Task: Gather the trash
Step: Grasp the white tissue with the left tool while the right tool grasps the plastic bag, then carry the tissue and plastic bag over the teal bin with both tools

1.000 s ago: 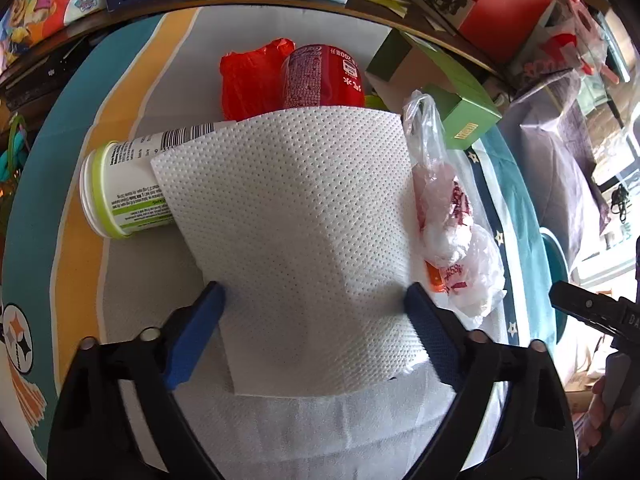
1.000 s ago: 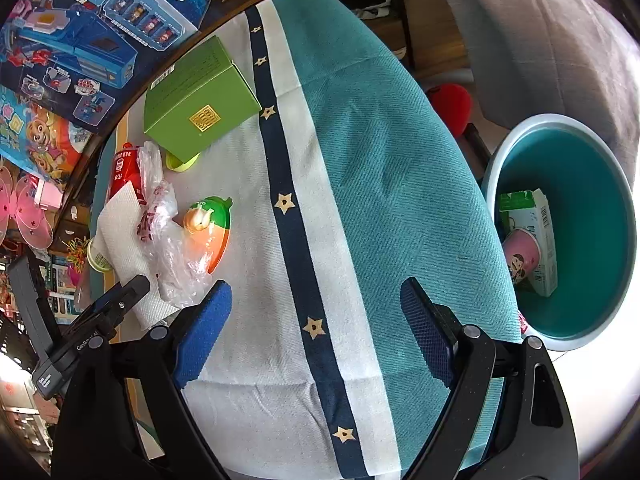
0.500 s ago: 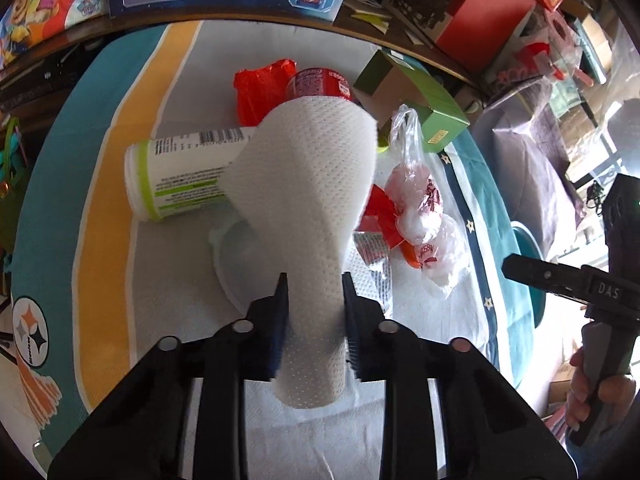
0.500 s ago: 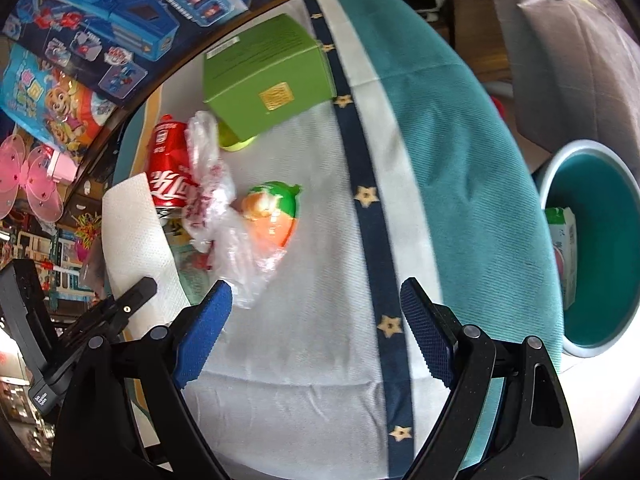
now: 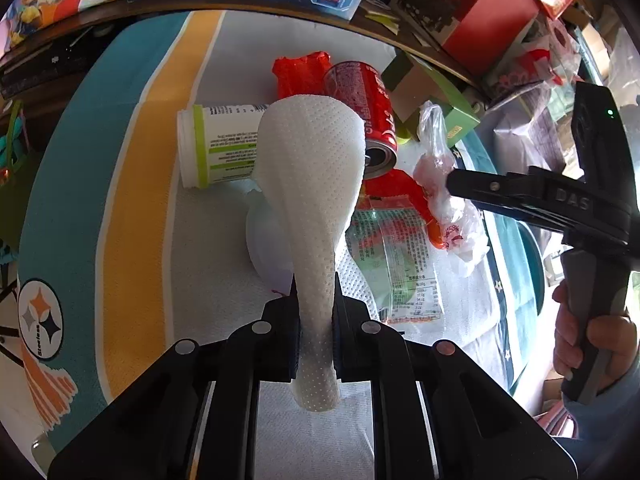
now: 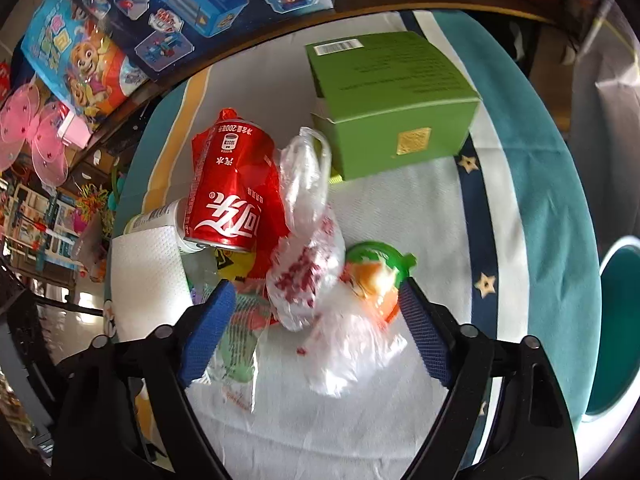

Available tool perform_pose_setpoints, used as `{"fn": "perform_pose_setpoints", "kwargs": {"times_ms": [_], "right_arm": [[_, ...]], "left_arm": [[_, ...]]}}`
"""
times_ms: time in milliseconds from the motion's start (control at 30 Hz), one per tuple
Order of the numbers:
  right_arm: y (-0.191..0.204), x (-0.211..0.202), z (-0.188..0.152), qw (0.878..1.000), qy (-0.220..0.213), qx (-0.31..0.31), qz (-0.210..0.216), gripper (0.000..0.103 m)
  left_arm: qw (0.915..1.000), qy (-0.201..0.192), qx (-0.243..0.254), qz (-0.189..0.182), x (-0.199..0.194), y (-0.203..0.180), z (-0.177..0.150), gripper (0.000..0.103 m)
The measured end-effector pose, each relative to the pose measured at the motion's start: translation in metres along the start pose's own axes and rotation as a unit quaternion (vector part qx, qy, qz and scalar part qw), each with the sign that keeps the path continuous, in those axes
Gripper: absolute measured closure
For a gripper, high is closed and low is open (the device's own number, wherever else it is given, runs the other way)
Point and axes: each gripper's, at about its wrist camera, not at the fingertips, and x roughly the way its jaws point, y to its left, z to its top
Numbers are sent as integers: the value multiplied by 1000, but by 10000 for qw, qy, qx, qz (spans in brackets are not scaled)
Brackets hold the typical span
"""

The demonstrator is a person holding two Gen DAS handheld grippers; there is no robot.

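Note:
My left gripper [image 5: 316,312] is shut on a white paper towel [image 5: 312,184], pinched and lifted off the table; the towel also shows in the right wrist view [image 6: 144,276]. Below it lie a red cola can [image 5: 364,112], a white-and-green tub [image 5: 216,144] and a printed snack wrapper [image 5: 392,264]. My right gripper [image 6: 316,320] is open, its blue pads either side of a crumpled white plastic bag [image 6: 308,280], with an orange-and-green toy-like item [image 6: 376,276] beside it. The right gripper also shows in the left wrist view [image 5: 520,196].
A green box [image 6: 392,104] stands at the back of the striped tablecloth [image 6: 532,184]. A teal bin [image 6: 620,328] sits beyond the table's right edge. Toy boxes [image 6: 192,4] line the back. A red crumpled wrapper [image 5: 300,72] lies behind the can.
My left gripper has shut on the paper towel and lifted it, uncovering the wrapper and lid. My right gripper has moved left, away from the bin, over the plastic bag.

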Motion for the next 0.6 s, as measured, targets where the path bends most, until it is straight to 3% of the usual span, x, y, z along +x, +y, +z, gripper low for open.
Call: {"fn": "perform_pose_setpoints", "kwargs": {"times_ms": [33,100,300,600], "right_arm": [[2,3,1,10000,20,-54,-29,40],[3,8,-1,9999,97,-111,-30,66],[0,-10,-7,9999,-12,-22,163,70],[-33,-71,-19,9973,-500,366,385,70]], "left_arm": [[10000,1,-5,5,0,1,0,90],[10000,-12,13,12,0,0,0,90],[9997,-212,148,-23,-16,-12,-2,92],[9981,-382,444,-215,-40,-47,3,92]]}}
